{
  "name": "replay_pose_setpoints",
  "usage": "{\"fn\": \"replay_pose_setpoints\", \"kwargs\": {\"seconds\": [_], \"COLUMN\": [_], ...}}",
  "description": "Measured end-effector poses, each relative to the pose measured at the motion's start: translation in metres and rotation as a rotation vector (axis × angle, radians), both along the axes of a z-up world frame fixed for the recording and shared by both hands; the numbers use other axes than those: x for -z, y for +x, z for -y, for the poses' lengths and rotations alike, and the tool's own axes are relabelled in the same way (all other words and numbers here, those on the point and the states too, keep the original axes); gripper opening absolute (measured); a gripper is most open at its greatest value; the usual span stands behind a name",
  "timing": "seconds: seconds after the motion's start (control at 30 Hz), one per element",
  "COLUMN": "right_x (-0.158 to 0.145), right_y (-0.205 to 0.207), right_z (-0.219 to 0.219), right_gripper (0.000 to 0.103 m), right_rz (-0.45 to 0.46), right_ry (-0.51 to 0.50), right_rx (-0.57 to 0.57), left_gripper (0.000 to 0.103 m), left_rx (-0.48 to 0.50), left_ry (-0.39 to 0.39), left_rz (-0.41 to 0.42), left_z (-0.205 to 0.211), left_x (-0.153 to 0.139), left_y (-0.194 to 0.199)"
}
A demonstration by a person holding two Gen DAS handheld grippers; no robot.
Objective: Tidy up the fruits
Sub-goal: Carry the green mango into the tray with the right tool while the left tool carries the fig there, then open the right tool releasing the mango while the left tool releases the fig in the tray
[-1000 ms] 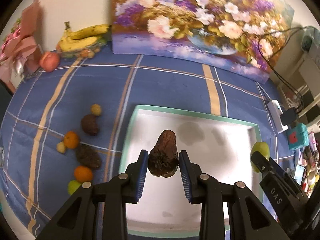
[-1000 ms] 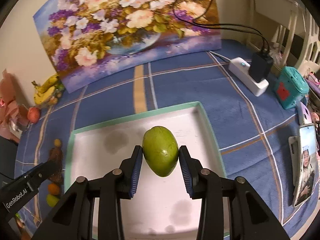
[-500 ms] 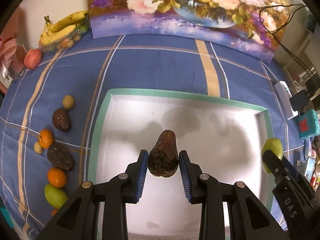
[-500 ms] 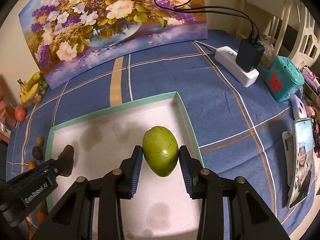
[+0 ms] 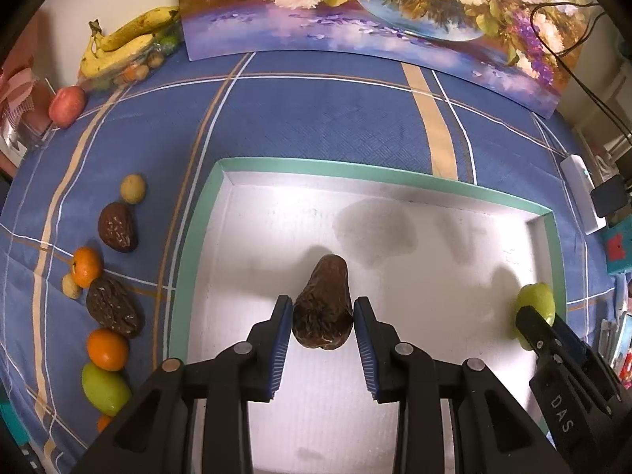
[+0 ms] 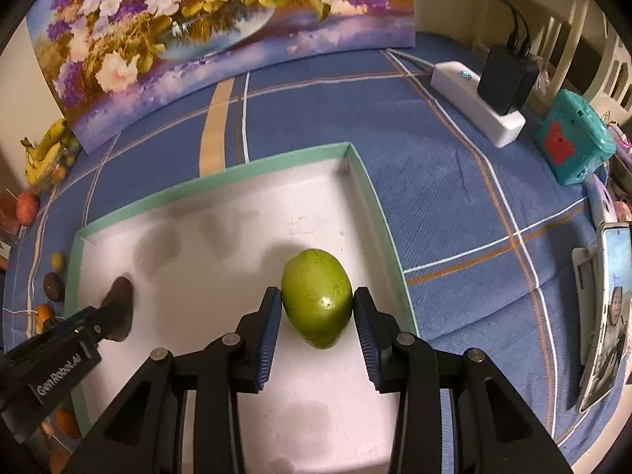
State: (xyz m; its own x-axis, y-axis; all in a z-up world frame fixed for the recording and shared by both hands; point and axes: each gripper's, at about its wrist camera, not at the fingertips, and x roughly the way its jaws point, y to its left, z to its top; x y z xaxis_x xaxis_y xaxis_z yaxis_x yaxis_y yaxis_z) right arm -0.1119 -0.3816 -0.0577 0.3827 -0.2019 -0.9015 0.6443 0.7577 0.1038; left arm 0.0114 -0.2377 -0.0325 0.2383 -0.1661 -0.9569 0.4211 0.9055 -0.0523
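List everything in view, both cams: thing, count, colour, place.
Tray: 1, white, teal rim, centre of cloth.
Brown fruit: 3; one in left gripper over tray, two on cloth left of tray.
Green fruit: 2; one in right gripper over tray, one on cloth left.
Oranges: 2 clear, left of tray.
Small yellow fruit: 2, left.
Bananas: bunch, yellow, far left.
Apple: 1, red, far left.
Painting: 1, floral, back.
Power strip: 1, white, right.
Phone: 1, right edge.
Left gripper: shut.
Right gripper: shut.
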Motion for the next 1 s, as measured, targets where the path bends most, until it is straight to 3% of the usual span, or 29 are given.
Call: {"fn": "replay_pose_setpoints", "kwargs": {"seconds": [0.37,0.63,0.77,0.93,1.0], "right_x": [-0.001,-0.034,-0.051,-0.063,-0.063], "right_y": [0.001,-0.006,-0.009,-0.014,-0.013], "right_z": [-0.002,-0.008,-0.011,-0.01,-0.01], "right_gripper": [0.039,0.04,0.04,0.04,0.04], "right_rz": [-0.014,0.063,0.102,0.127,0.124], "right_ry": [-0.019,-0.072,-0.096,-0.102,-0.103], "right_rx": [-0.021,-0.04,-0.044,-0.04,-0.044], "left_gripper": [0.035,0.037,0.045,0.048,0.057], "left_rx": [0.002,0.025,0.039,0.03,0.011], "left_ry": [0.009,-0.009,-0.031,-0.044,-0.045], "left_rz": [-0.036,-0.027,-0.001,0.018,0.029], "left_z": [-0.001,-0.004,-0.007,-0.012,-0.02], "left_x": [-0.001,-0.023,-0.041,-0.055,-0.06], "left_y": [0.001,-0.005,-0.009,-0.01,-0.01]}}
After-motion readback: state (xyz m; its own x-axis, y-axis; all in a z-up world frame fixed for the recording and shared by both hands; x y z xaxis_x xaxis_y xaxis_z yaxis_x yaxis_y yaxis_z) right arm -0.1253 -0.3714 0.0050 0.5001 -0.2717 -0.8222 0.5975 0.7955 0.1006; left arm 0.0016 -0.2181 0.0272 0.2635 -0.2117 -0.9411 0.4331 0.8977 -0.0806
